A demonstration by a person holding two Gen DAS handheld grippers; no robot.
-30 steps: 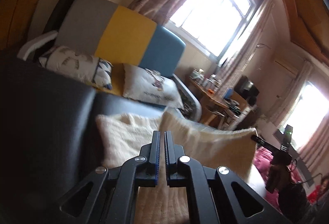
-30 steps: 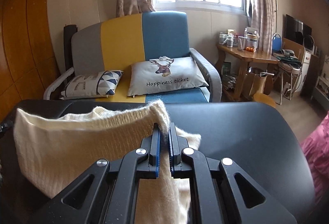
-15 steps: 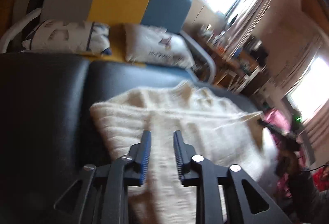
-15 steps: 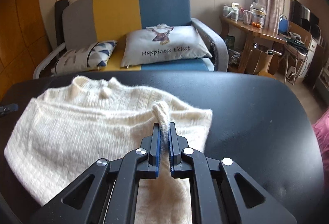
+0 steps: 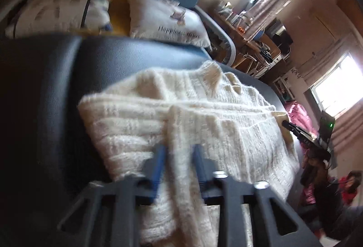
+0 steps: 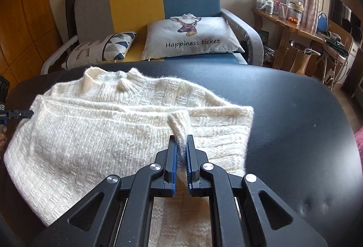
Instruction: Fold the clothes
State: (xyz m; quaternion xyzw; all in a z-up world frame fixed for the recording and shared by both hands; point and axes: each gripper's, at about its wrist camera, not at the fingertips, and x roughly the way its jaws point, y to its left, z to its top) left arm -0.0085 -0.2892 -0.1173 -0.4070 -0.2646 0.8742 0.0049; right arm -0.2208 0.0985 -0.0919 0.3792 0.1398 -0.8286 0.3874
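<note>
Left wrist view: cream sweater [image 5: 204, 122] lies spread on the black surface [image 5: 124, 58], collar toward the far edge. The left tool [image 5: 179, 156] has just been closing its jaws over a raised knit ridge. It's too blurred to tell if it's clenched. Risk: a shallow bite lets the fluffy knit slip out on the lift. There is bare surface toward the left edge.

Right wrist view: right tool [image 6: 180, 145] is clenched on a knit fold near the sweater's right side. Risk: pulling unevenly against the other hand could skew the fold or drag the whole garment. There's plenty of open surface to the right edge — the sofa [image 6: 158, 8] sits beyond the far edge, well apart.
</note>
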